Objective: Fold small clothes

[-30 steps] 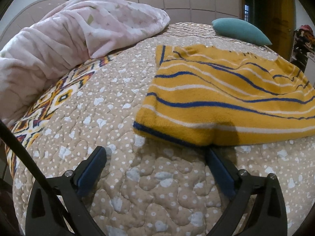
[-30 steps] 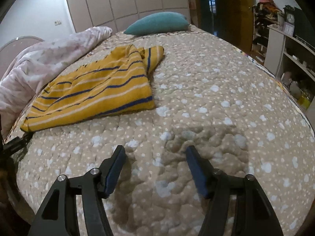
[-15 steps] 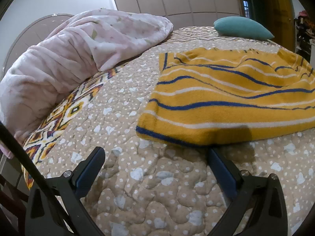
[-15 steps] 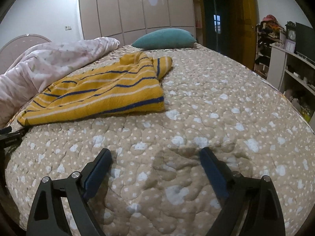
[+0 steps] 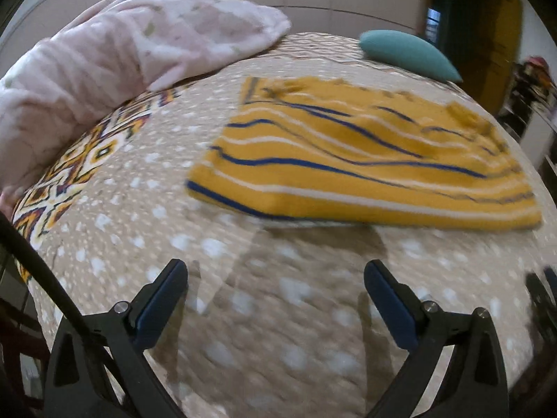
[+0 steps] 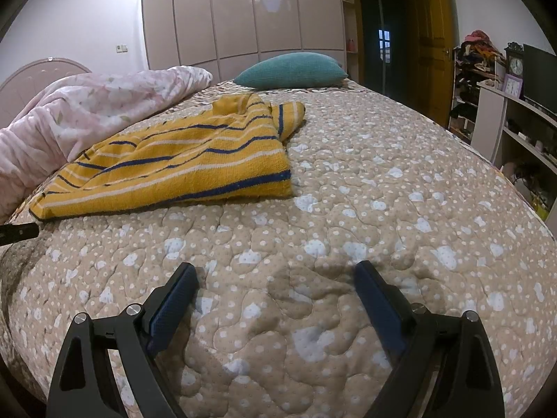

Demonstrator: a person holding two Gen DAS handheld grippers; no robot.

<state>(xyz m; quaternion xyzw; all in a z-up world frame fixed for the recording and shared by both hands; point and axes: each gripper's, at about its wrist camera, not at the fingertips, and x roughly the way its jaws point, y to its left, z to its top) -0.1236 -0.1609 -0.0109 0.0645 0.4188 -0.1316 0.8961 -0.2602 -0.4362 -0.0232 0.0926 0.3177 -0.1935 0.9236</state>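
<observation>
Yellow striped garment (image 5: 362, 167) lies flat, already folded over, on the quilted bed (image 6: 383, 209) beside the pink blanket (image 5: 115, 69). Left tool (image 5: 276, 299) and right tool (image 6: 275, 296) both gape wide, holding nothing. Versus a second ago both have backed away from the near hem; left view blurred. Fold likely finished or paused.

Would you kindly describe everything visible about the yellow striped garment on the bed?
The yellow garment looks like a knit top, mustard with blue and white stripes. It lies folded and fairly flat, slightly rumpled, on the dotted beige quilt, with a sleeve bunched at its far end. Its far side lies close to the pink blanket. Neither gripper touches it.
</observation>
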